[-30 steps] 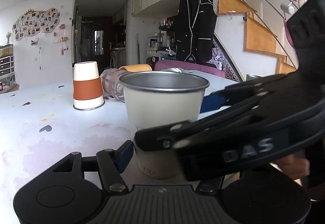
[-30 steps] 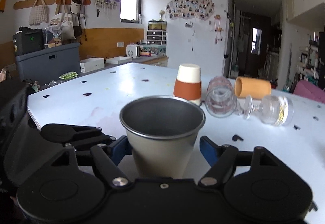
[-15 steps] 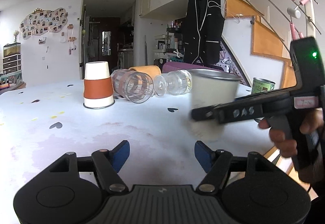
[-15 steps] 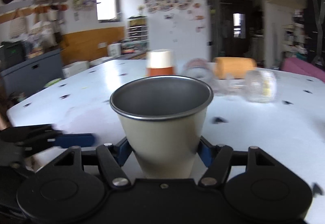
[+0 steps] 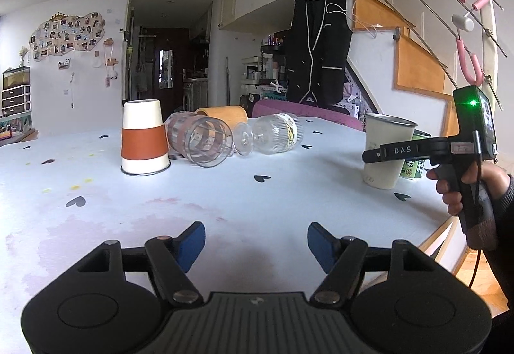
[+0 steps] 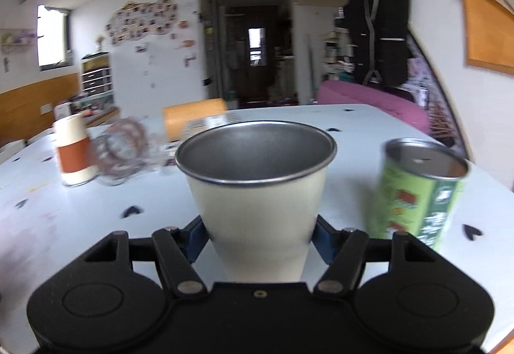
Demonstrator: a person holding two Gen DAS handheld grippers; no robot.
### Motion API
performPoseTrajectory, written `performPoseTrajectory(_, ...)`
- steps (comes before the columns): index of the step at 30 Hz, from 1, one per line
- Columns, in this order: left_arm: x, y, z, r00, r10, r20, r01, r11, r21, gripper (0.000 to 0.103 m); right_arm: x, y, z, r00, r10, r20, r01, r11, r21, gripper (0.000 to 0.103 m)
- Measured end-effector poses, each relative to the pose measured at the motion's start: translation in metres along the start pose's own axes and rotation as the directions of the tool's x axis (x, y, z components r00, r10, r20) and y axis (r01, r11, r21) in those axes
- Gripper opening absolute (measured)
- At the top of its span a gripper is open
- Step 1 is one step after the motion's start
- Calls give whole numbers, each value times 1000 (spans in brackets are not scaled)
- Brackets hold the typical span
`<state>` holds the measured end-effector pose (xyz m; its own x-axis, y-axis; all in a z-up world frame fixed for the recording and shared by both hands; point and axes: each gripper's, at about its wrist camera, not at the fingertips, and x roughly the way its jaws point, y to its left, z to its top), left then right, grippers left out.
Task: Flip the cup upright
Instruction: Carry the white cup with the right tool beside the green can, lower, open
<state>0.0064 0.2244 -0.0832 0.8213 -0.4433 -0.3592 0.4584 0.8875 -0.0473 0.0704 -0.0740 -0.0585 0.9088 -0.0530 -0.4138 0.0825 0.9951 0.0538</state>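
My right gripper [image 6: 259, 233] is shut on a cream metal cup [image 6: 257, 193] with a steel rim; the cup is upright, mouth up. In the left wrist view the same cup [image 5: 384, 161] stands at the table's right edge with the right gripper [image 5: 382, 153] around it. My left gripper [image 5: 256, 241] is open and empty, low over the white table [image 5: 225, 200]. A white cup with an orange sleeve [image 5: 143, 137] stands upside down at the left. A clear tumbler [image 5: 200, 140], a clear stemmed glass [image 5: 270, 135] and an orange cup [image 5: 225, 114] lie on their sides behind.
A green can [image 6: 420, 190] stands just right of the held cup; it also shows in the left wrist view [image 5: 414, 161]. The table's right edge [image 5: 443, 225] is close to the cup. A pink sofa [image 6: 369, 97] sits beyond the table.
My right gripper has carried the upright cream cup to the right, up beside the green can. My left gripper has stayed open and empty over the table.
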Motion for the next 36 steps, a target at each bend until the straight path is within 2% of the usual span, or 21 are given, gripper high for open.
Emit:
performPoseTrajectory(20, 2, -3, 2, 1000, -2, 4, 2, 1000, -7, 71, 8, -59, 1, 991, -128, 36, 125, 990, 66, 68)
performPoseTrajectory(27, 2, -3, 2, 1000, -1, 6, 1, 1000, -8, 71, 13, -75, 4, 987, -155, 36, 152, 985, 77, 68)
performPoseTrajectory(30, 2, -3, 3, 1000, 2, 8, -2, 1000, -14, 71, 12, -80, 4, 989, -141, 39, 137, 987, 85, 68)
performPoseTrajectory(32, 3, -4, 6, 1000, 5, 9, -5, 1000, -23, 71, 9, -84, 3, 991, -128, 33, 123, 985, 124, 76)
performPoseTrajectory(33, 3, -6, 8, 1000, 5, 10, -4, 1000, -26, 72, 6, -85, 2, 992, -122, 33, 116, 983, 146, 85)
performPoseTrajectory(36, 5, -10, 15, 1000, 9, 16, -9, 1000, -28, 74, -11, -80, -3, 992, -118, 40, 110, 980, 165, 88)
